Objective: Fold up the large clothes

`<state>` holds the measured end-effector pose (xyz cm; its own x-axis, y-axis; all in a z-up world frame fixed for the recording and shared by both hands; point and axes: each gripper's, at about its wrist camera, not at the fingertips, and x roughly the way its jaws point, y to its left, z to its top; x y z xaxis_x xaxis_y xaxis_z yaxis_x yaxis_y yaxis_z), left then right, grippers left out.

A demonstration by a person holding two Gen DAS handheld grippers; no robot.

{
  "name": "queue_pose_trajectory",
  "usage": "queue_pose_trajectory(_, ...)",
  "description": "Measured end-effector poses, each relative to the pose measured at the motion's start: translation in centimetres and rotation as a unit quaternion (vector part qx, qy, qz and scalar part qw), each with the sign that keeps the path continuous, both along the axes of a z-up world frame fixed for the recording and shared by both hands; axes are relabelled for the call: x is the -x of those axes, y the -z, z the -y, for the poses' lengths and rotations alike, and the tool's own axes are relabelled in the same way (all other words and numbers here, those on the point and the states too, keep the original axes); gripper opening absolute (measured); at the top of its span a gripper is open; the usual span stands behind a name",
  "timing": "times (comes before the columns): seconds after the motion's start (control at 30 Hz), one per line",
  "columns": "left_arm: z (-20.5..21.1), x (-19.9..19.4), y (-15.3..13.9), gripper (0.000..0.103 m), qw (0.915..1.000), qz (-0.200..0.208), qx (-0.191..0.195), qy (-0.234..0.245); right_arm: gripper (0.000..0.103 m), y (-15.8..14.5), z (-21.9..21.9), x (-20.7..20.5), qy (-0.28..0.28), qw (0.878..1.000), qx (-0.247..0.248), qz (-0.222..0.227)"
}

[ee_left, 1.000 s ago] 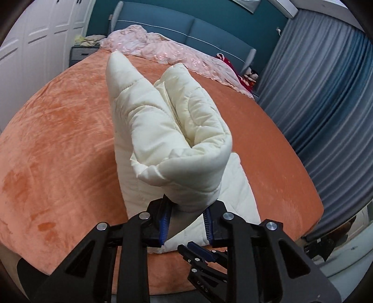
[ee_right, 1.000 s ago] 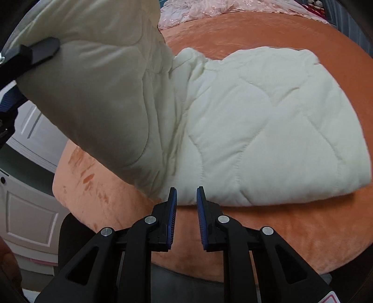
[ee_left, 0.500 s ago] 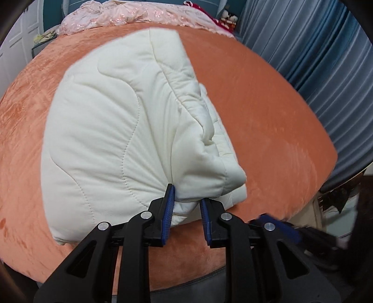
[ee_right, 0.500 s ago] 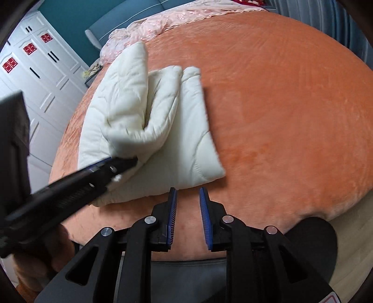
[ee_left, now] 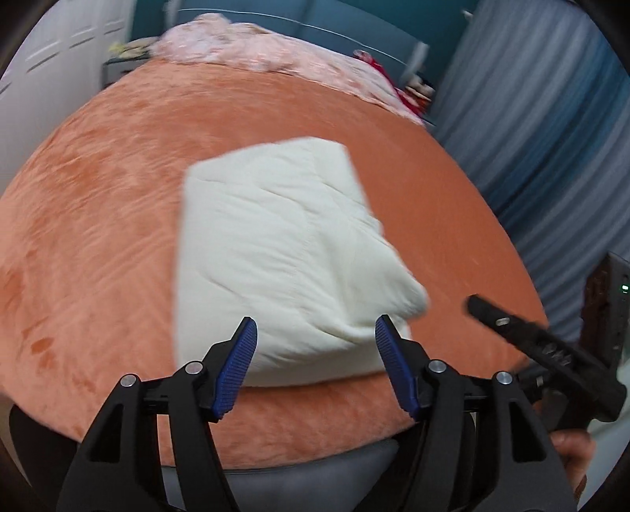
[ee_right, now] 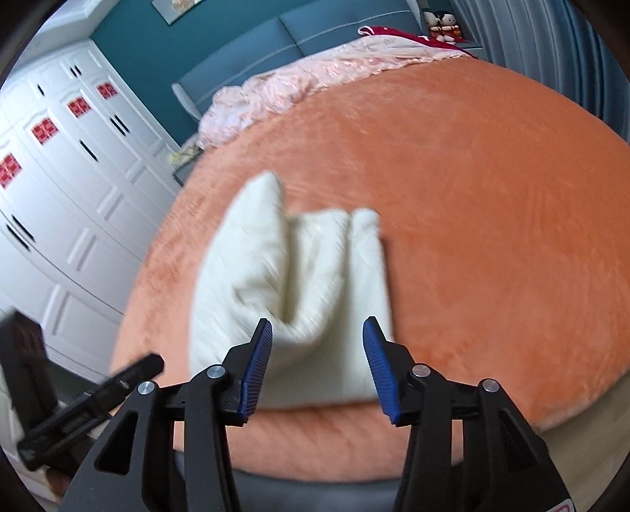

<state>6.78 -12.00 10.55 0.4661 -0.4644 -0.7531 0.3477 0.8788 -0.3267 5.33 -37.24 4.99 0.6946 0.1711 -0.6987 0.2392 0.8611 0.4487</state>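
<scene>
Left wrist: one folded jacket [ee_left: 283, 252], two tools [ee_left: 315, 362] [ee_right: 317, 364]

A big orange blanket [ee_left: 98, 244] covered the bed, spreading out ahead of the fingers and to both sides. Far ahead, at the head of the bed, lay a crumpled pink cover [ee_right: 299, 86]. Behind it stood a blue headboard [ee_right: 338, 27]. A red cloth [ee_right: 390, 31] and small dolls [ee_right: 443, 19] sat far ahead to the right. White cupboard doors [ee_right: 59, 189] stood off to the left. Gray-blue curtains [ee_left: 551, 130] hung to the right.
</scene>
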Motion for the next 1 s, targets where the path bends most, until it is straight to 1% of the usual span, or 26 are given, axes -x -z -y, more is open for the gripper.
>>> queue_pose_trajectory(0.07,-2.0,-1.8,-0.1,0.060,0.9988,0.003,-0.016,-0.047,0.049,-0.7,-0.5,-2.2,-0.008,1.000,-0.015,0.002)
queue_pose_trajectory(0.13,-3.4,-3.1,-0.1,0.060,0.9967,-0.001,-0.022,-0.078,0.049,-1.0,-1.1,-3.9,-0.015,1.000,-0.019,-0.006)
queue_pose_trajectory(0.17,-4.1,-3.5,0.0,0.060,0.9954,-0.002,-0.025,-0.093,0.049,-0.8,-1.6,-4.8,-0.022,0.999,-0.023,-0.014)
queue_pose_trajectory(0.23,-4.8,-4.0,0.1,0.060,0.9936,-0.002,-0.035,-0.108,0.049,-0.3,-2.7,-6.3,-0.041,0.998,-0.034,-0.032)
queue_pose_trajectory(0.3,-5.0,-4.4,0.3,0.060,0.9923,-0.002,-0.047,-0.114,0.049,0.8,-4.0,-7.5,-0.058,0.996,-0.029,-0.059)
queue_pose_trajectory(0.33,-5.0,-4.5,0.4,0.060,0.9925,-0.004,-0.049,-0.112,0.049,1.3,-4.6,-7.9,-0.065,0.995,-0.018,-0.069)
queue_pose_trajectory(0.37,-4.9,-4.6,0.5,0.060,0.9926,-0.005,-0.051,-0.110,0.043,1.8,-5.2,-8.1,-0.067,0.995,0.003,-0.078)
queue_pose_trajectory(0.4,-4.7,-4.7,0.6,0.060,0.9926,-0.007,-0.055,-0.108,0.024,1.8,-5.4,-7.9,-0.061,0.995,0.026,-0.079)
queue_pose_trajectory(0.43,-4.3,-4.7,0.7,0.060,0.9931,-0.009,-0.056,-0.102,0.024,1.7,-5.4,-7.5,-0.055,0.995,0.043,-0.072)
queue_pose_trajectory(0.5,-3.2,-4.7,0.9,0.060,0.9936,-0.009,-0.065,-0.092,0.019,1.5,-4.9,-6.4,-0.051,0.996,0.040,-0.061)
queue_pose_trajectory(0.57,-2.1,-4.4,1.0,0.060,0.9946,-0.009,-0.070,-0.076,0.018,1.5,-4.5,-5.3,-0.045,0.996,0.052,-0.059)
queue_pose_trajectory(0.63,-0.8,-4.2,1.5,0.060,0.9949,-0.010,-0.080,-0.060,0.017,2.0,-4.2,-4.5,-0.033,0.994,0.076,-0.065)
queue_pose_trajectory(0.7,0.8,-3.8,2.1,0.059,0.9945,-0.010,-0.094,-0.044,0.016,2.8,-3.6,-3.6,-0.021,0.993,0.089,-0.076)
queue_pose_trajectory(0.87,4.0,-2.9,3.8,0.058,0.9911,-0.010,-0.133,-0.011,0.015,5.7,-1.3,-1.4,0.007,0.990,0.091,-0.106)
queue_pose_trajectory(1.0,5.7,-2.6,5.4,0.059,0.9875,-0.018,-0.157,0.004,0.015,8.1,0.0,-0.4,0.012,0.988,0.085,-0.130)
